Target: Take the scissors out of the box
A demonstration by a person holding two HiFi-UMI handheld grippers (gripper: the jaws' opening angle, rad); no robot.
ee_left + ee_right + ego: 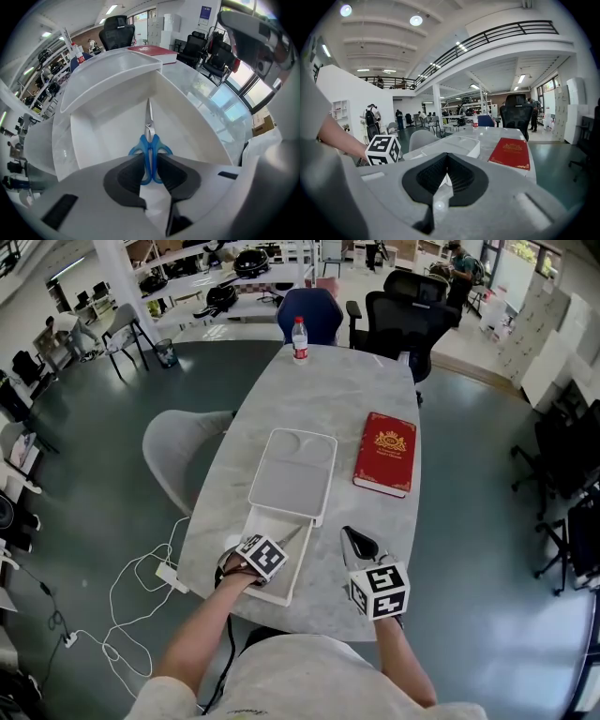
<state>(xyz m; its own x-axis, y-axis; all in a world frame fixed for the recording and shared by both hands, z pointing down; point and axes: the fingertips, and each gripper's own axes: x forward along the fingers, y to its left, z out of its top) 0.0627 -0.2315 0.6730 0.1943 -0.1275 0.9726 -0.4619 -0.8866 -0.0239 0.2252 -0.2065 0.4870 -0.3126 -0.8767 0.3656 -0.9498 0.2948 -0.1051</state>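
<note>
Where the left tongs (150,163) close, the scissors (149,133) sit pinched.

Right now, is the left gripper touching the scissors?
Touching. The left gripper view shows the left gripper shut on the scissors by their blue handles.

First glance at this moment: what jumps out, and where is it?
The blue-handled scissors lie in the open white box at the table's near edge, with the left gripper closed on their handles. A red book lies to the right of the white lid, and the right gripper hangs shut and empty to the right of the box.
</note>
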